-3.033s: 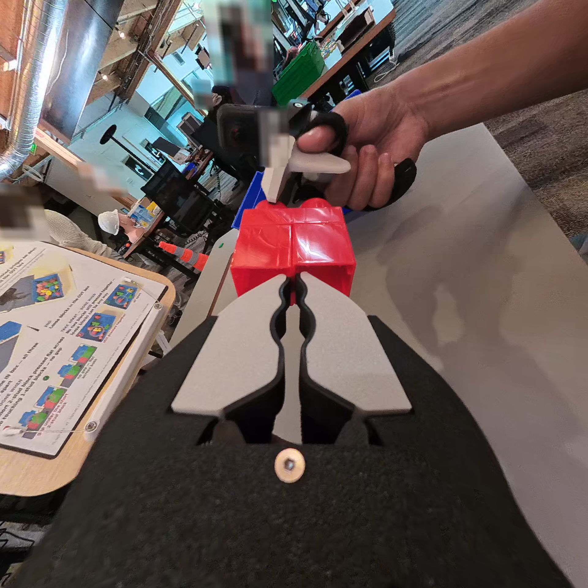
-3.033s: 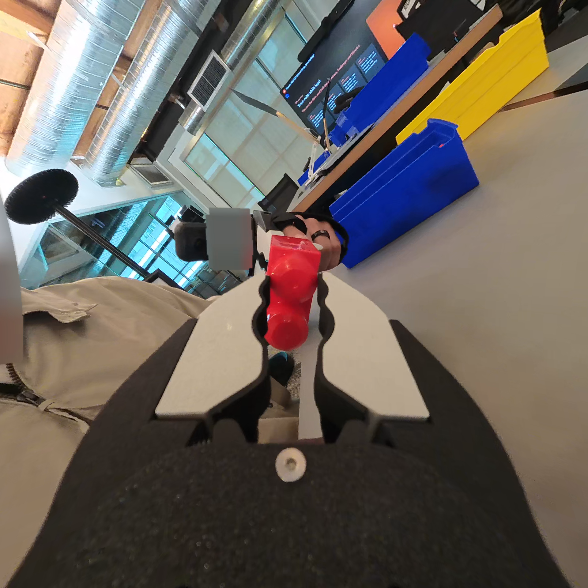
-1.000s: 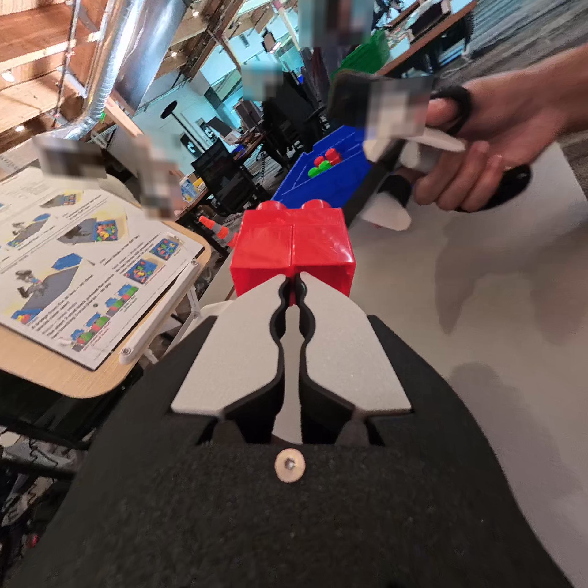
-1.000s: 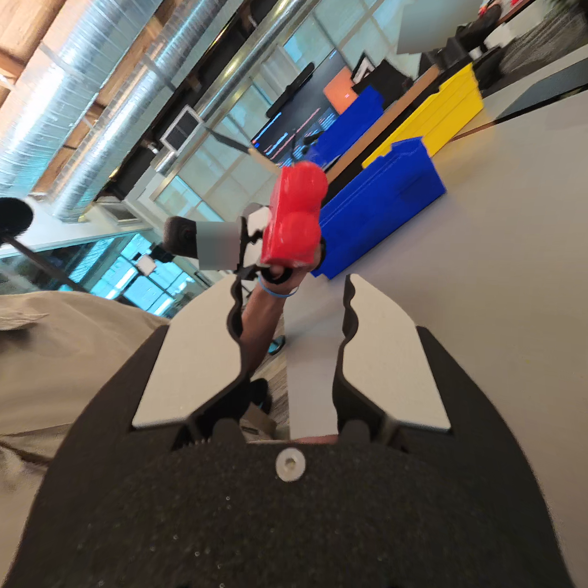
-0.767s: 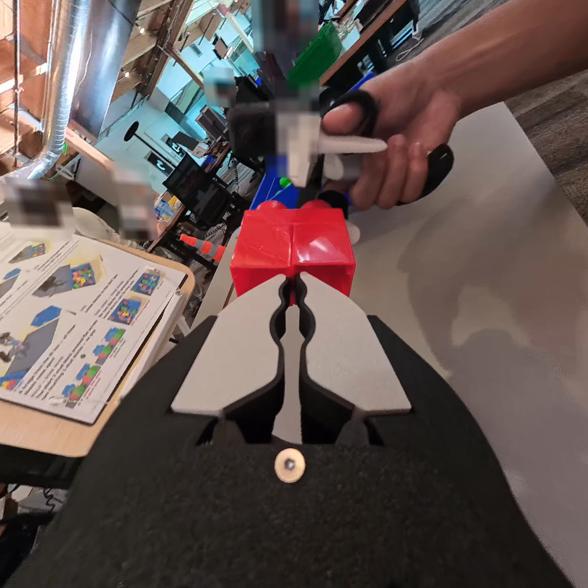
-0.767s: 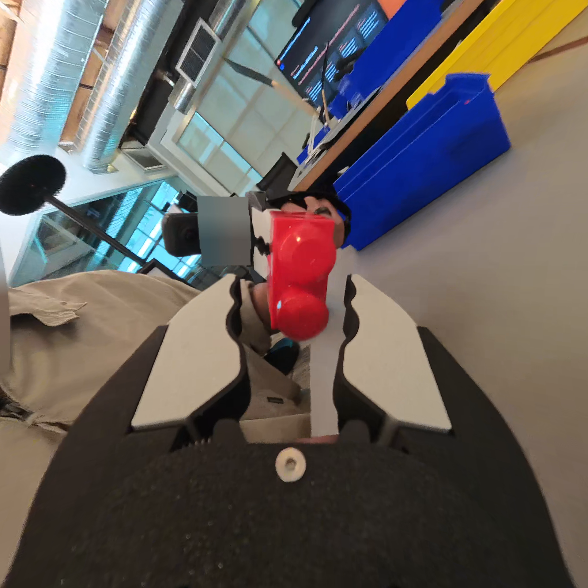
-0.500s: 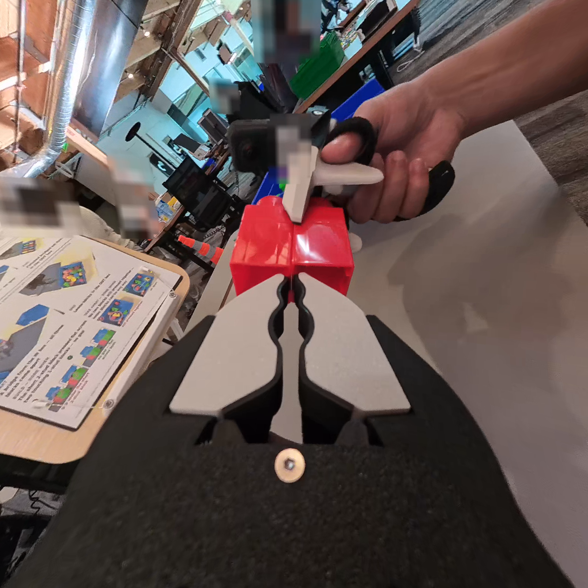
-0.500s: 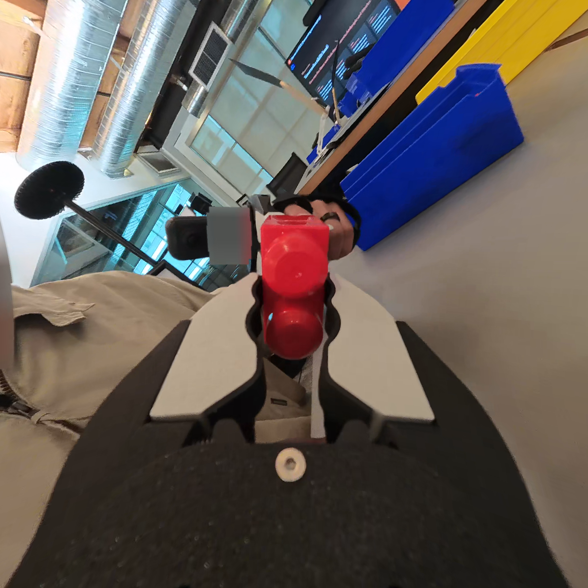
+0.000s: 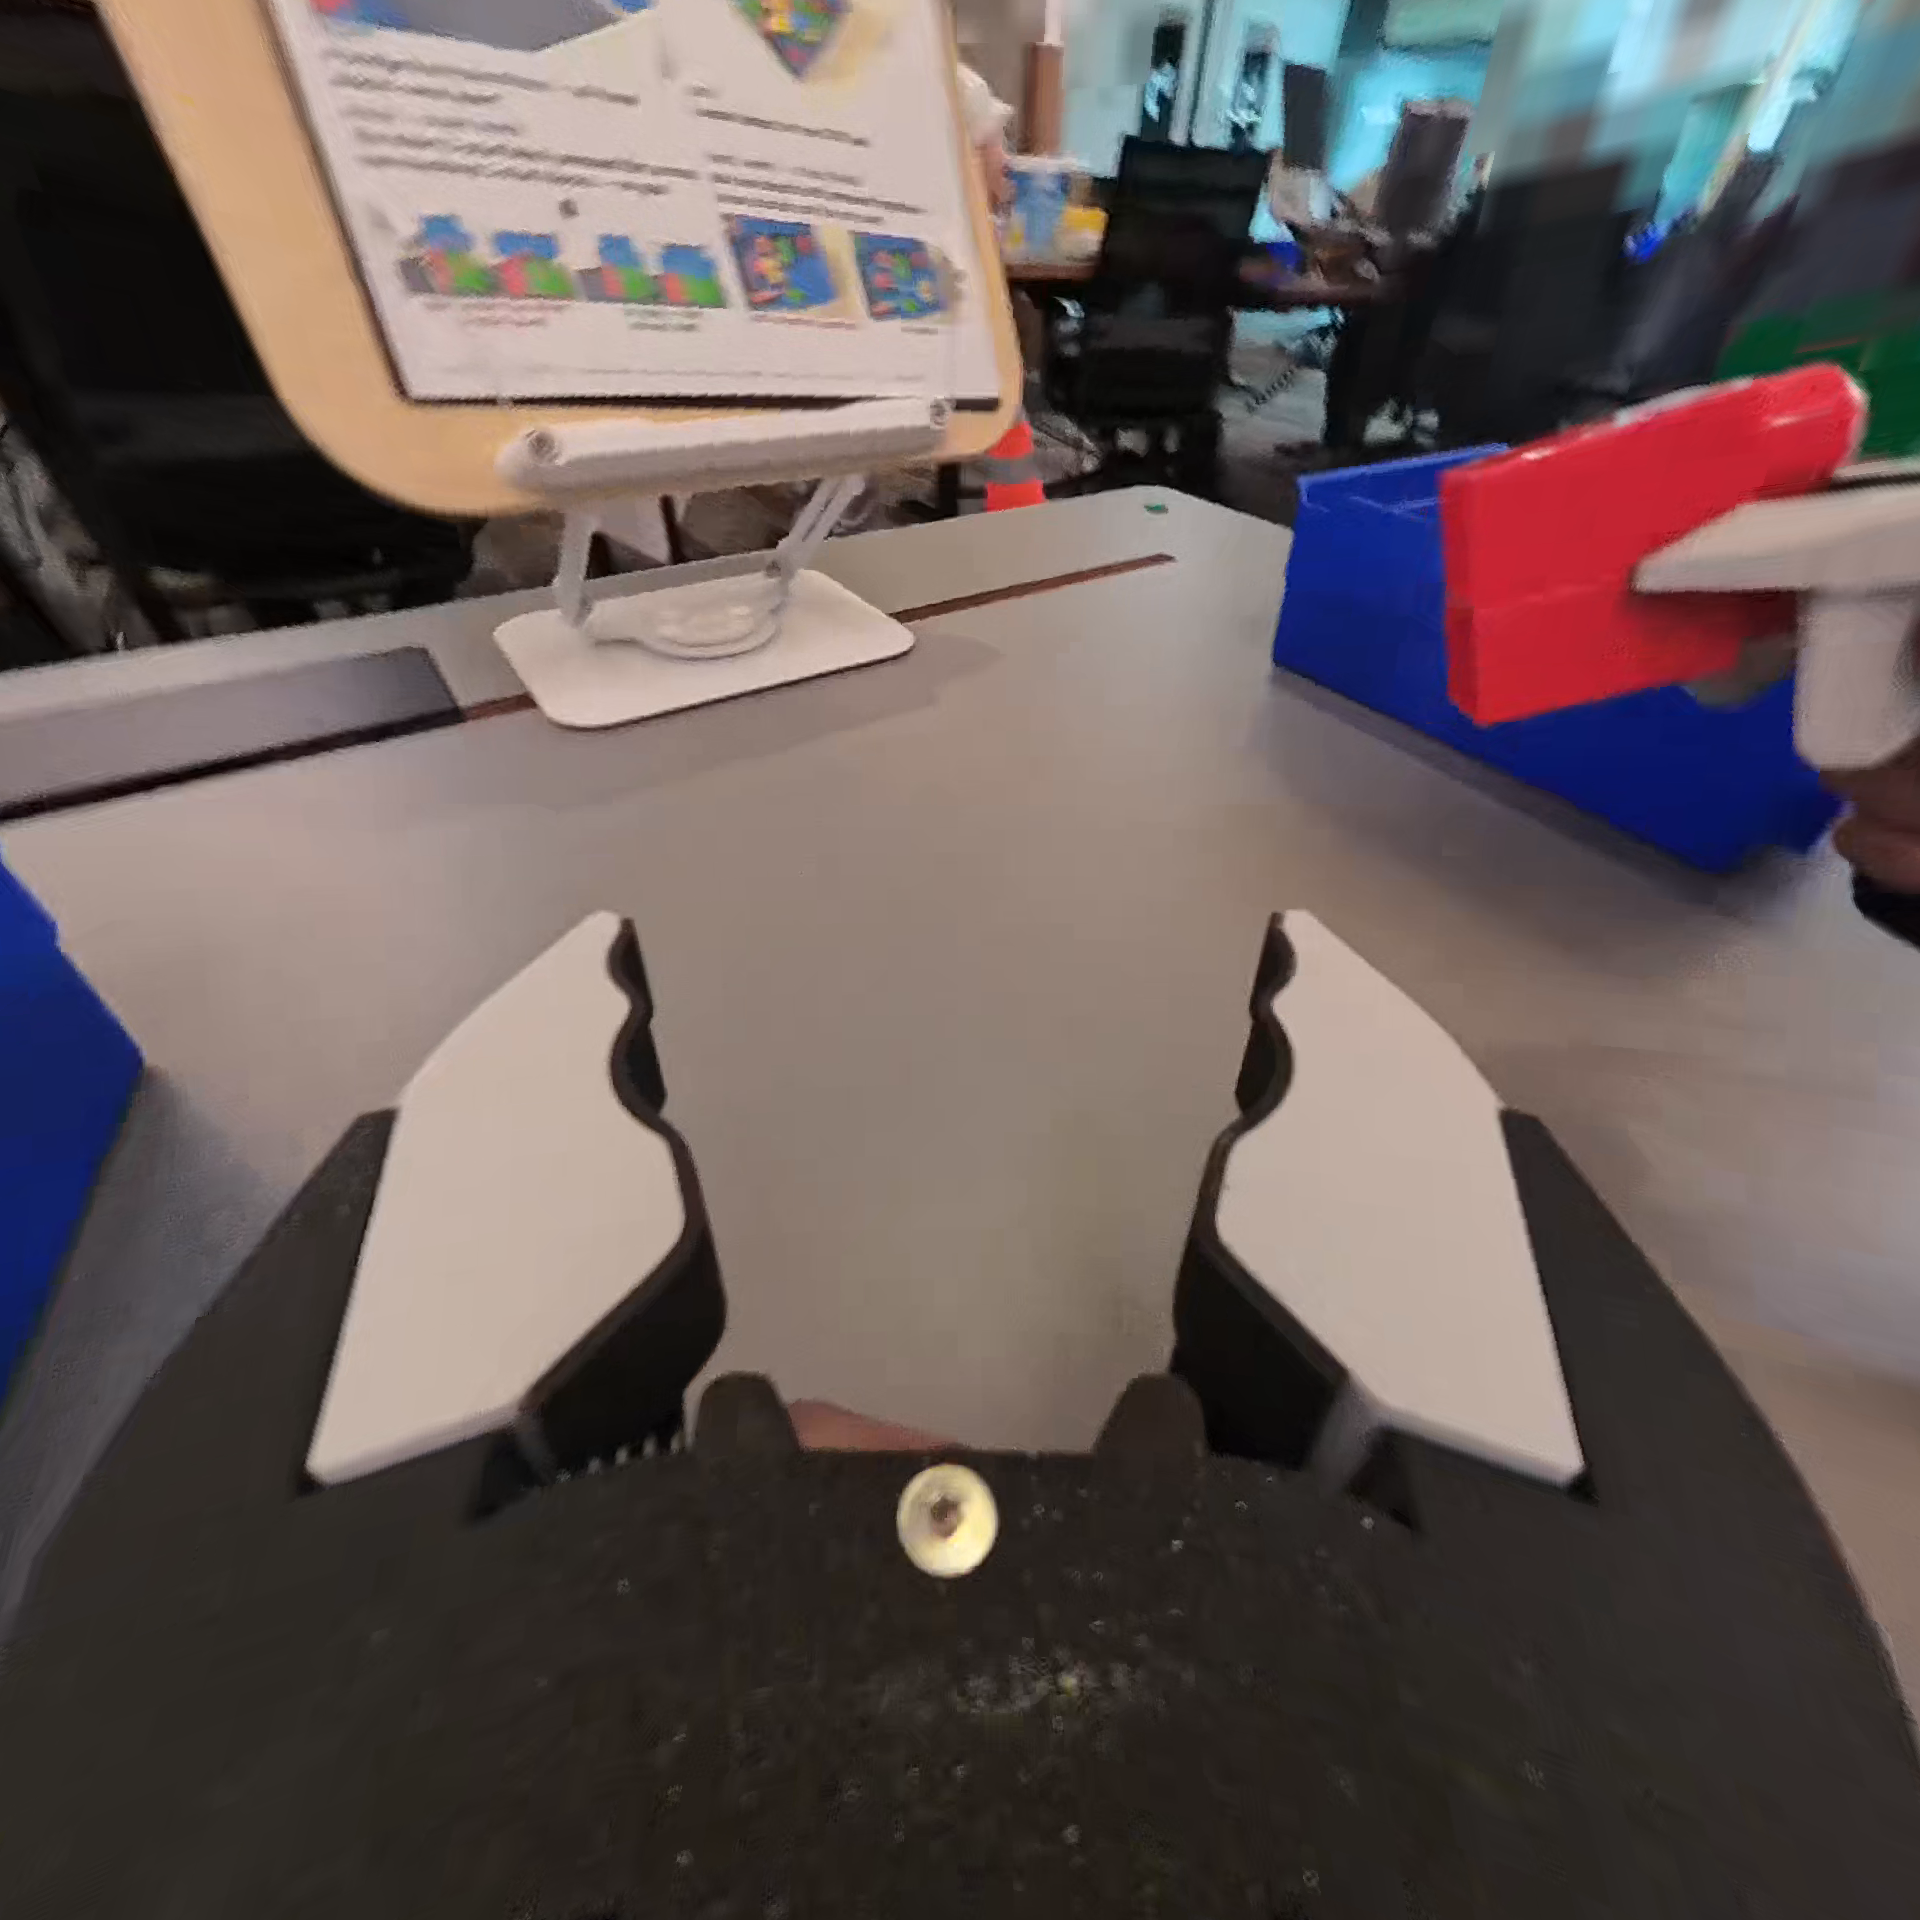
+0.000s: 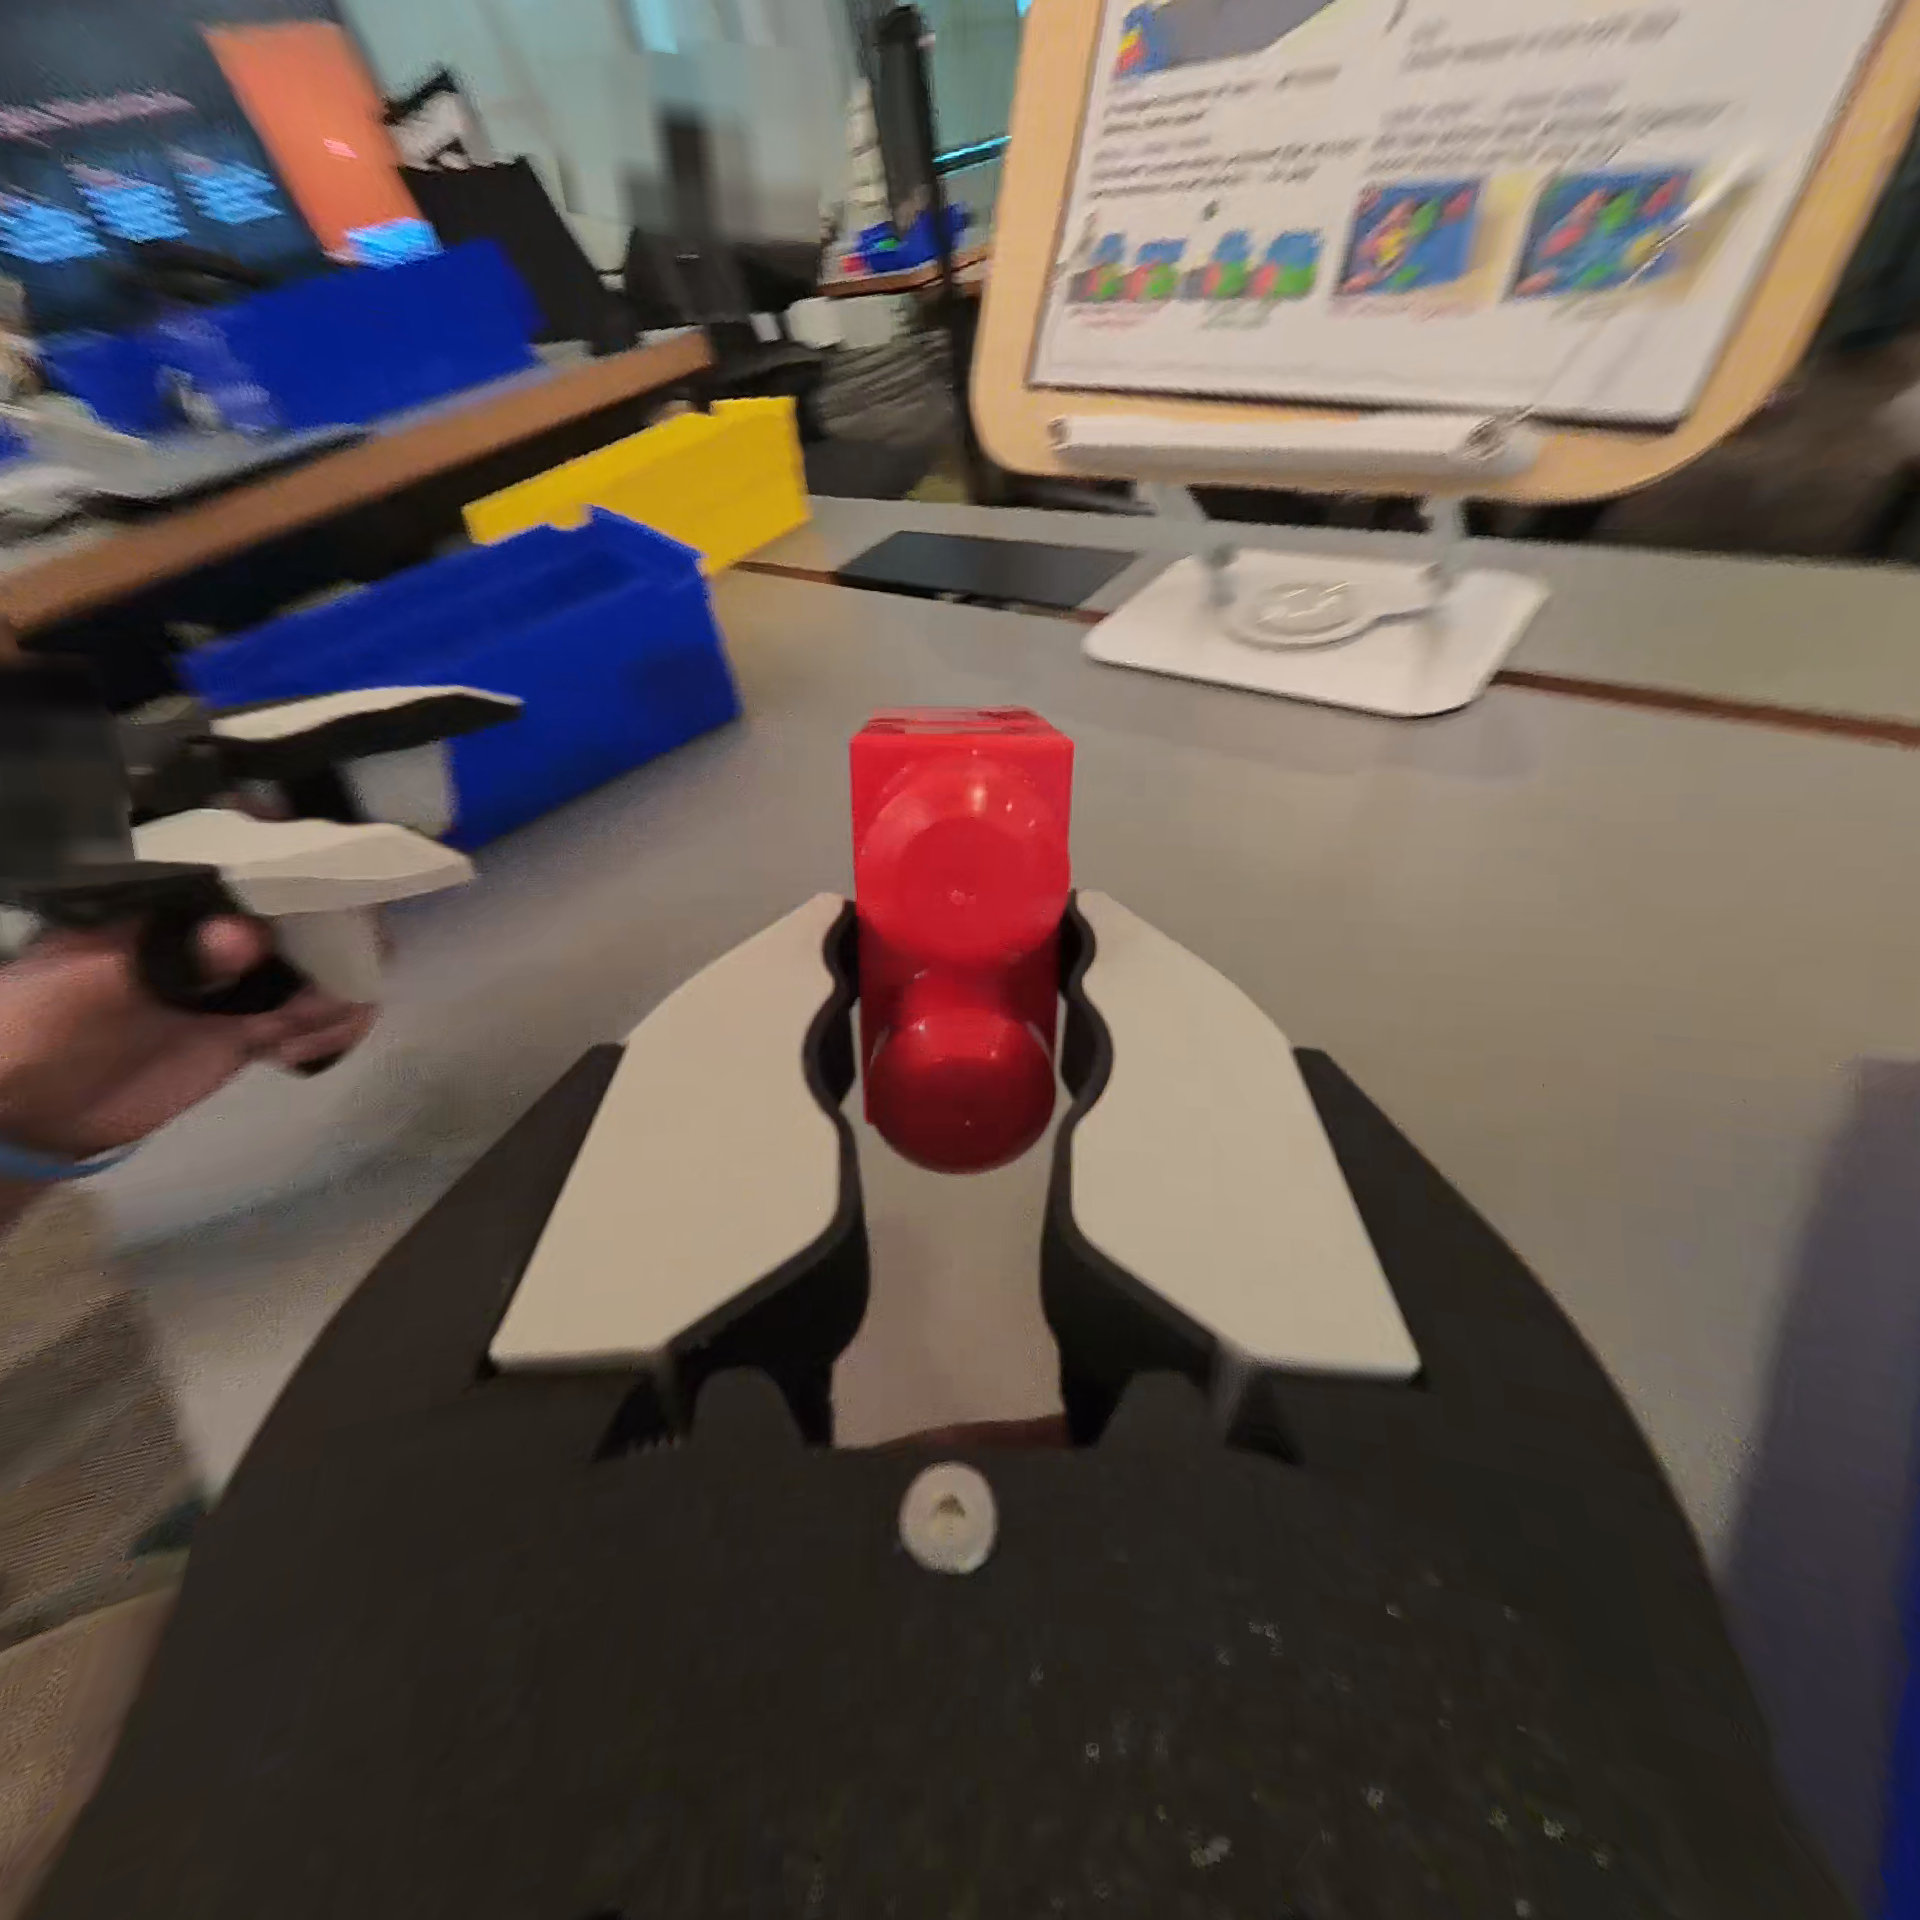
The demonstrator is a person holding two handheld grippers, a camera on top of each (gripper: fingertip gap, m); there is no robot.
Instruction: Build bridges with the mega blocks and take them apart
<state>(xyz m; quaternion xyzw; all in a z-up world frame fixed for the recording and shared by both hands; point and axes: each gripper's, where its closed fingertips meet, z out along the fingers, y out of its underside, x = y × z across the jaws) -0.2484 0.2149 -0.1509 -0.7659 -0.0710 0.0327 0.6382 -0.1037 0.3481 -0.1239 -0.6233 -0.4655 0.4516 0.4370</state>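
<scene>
Red block [image 10: 961, 914] sits clamped in right claw [image 10: 958, 935]; blue bin [image 10: 468, 644] contents hidden.

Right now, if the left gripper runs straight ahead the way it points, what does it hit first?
Probably bare table: the open left gripper has nothing between its fingers. Beyond that, roughly in line, stands the white stand base, though depth is unclear.

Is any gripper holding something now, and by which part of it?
The right gripper holds the red block by its two opposite side walls, studs facing the camera. The left gripper is open and empty.
</scene>
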